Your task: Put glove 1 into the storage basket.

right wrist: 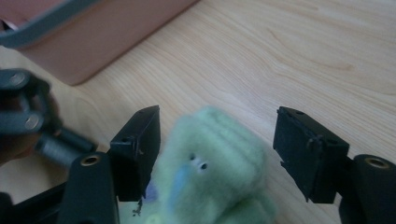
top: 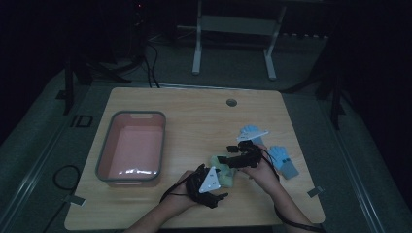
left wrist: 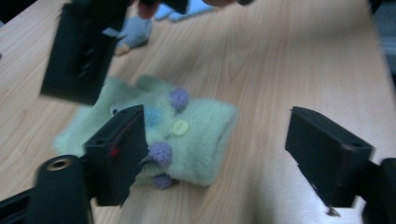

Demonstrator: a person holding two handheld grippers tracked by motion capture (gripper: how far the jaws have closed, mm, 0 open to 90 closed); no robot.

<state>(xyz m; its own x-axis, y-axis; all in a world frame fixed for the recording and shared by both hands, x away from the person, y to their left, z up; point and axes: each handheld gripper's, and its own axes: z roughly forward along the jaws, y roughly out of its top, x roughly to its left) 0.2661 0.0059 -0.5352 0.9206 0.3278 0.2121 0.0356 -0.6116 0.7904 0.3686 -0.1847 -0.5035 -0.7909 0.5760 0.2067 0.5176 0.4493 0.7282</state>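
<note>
A pale green fuzzy mitten (top: 225,175) with buttons and purple pom-poms lies on the wooden table (top: 194,116) near its front middle. My left gripper (top: 219,188) sits at its near side and is open. In the left gripper view the mitten (left wrist: 196,140) lies ahead of the left gripper (left wrist: 219,156), partly behind the left jaw. My right gripper (top: 226,155) comes from the far right, also open. In the right gripper view the mitten (right wrist: 210,172) lies between the spread jaws of the right gripper (right wrist: 224,151), close to the left one.
A pink bin with a grey rim (top: 163,141) stands at the left of the table, its wall (right wrist: 93,46) close to my right gripper. Two light blue gloves (top: 252,131) (top: 284,161) lie to the right. A cable hole (top: 231,102) is at the back.
</note>
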